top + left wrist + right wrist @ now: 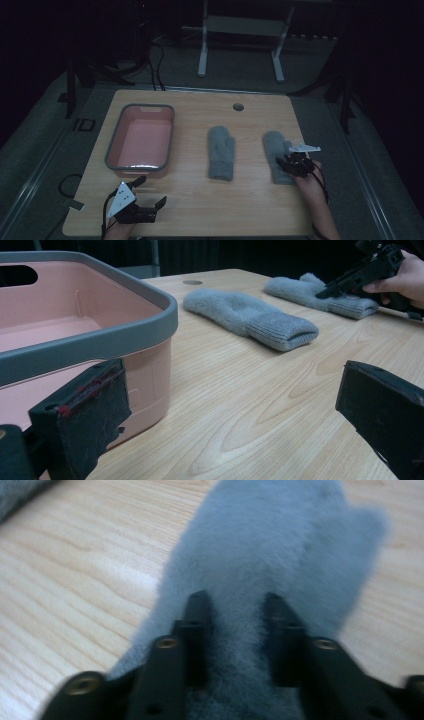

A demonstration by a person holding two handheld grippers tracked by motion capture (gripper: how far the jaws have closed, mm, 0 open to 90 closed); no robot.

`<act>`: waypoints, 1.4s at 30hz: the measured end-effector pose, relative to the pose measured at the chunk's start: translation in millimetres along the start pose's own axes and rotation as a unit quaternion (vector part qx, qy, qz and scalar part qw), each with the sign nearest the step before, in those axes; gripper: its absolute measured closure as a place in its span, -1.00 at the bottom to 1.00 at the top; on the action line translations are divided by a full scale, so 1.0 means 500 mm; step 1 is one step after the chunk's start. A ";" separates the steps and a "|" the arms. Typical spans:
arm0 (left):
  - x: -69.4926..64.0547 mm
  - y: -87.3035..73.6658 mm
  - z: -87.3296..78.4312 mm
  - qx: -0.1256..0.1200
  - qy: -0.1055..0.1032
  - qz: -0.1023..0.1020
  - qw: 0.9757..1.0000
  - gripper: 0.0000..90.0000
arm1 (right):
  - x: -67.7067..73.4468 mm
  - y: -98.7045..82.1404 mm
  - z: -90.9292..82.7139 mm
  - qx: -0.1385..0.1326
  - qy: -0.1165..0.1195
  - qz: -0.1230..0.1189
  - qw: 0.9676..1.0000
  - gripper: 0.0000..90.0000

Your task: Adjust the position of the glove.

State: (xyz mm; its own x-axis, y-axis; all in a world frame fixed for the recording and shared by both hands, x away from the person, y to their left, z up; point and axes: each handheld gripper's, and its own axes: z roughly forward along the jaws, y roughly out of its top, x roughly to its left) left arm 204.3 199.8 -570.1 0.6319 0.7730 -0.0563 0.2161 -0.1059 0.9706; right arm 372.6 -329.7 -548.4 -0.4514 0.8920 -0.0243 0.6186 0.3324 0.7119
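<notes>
Two grey fleece mittens lie on the wooden table. The left mitten (221,152) (250,315) lies flat in the middle, cuff toward me. On the right mitten (275,145) (310,290) (280,540) sits my right gripper (287,165) (237,600), near the cuff end. Its jaws stand close together, pinching a ridge of fleece between them. My left gripper (150,191) (225,390) rests near the table's front left, open wide with nothing between its jaws, just in front of the pink tub (112,145) (100,340).
The pink tub has a grey rim and stands at the left with nothing in it. A round cable hole (238,107) (192,282) sits near the table's far edge. A white metal stand (202,50) is on the floor beyond the table.
</notes>
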 end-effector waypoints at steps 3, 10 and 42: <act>-0.001 0.000 0.000 0.001 -0.001 0.002 1.000 -0.97 | 0.015 -0.003 0.000 -0.009 -0.026 0.036 0.999 0.76; 0.001 0.000 0.000 -0.001 -0.002 -0.001 1.000 -0.97 | 0.038 0.010 -0.020 -0.029 -0.063 0.106 0.992 0.82; -0.001 0.004 -0.005 -0.005 -0.006 0.000 1.000 -0.97 | 0.266 0.205 -0.062 -0.093 -0.021 0.142 0.985 0.82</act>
State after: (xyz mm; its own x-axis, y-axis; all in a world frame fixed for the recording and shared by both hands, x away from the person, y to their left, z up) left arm 202.3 200.8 -567.7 0.6401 0.7660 -0.0589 0.2080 -0.0990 0.9731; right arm 355.9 -186.5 -457.0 -0.2477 0.9540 0.1686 0.5862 0.0091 0.8101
